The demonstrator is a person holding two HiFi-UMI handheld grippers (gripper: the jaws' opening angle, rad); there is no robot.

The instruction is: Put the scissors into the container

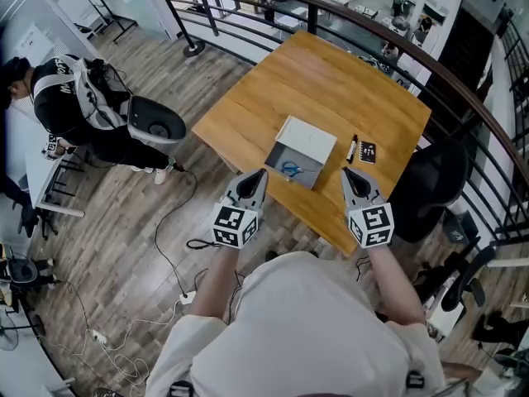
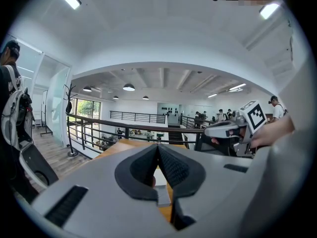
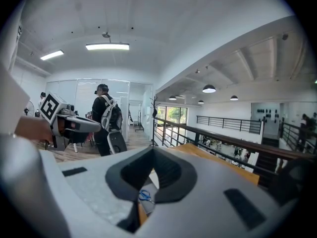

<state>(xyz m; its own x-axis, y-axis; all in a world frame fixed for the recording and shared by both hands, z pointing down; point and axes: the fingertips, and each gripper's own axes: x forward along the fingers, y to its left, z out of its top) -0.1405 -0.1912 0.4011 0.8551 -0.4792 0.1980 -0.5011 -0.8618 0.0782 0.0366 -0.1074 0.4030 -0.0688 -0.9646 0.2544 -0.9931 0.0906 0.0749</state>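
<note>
The blue-handled scissors lie inside the grey open-topped container on the wooden table. My left gripper hovers just left of the container's near corner, jaws shut and empty. My right gripper hangs to the container's right, near the table's front edge, jaws shut with nothing in them. In the right gripper view the scissors show below my shut jaw tips. The left gripper view shows shut tips and the right gripper off to the right.
A black marker and a small black card lie on the table right of the container. A curved railing runs behind the table. A black chair stands at the right. A person with a backpack stands at the left.
</note>
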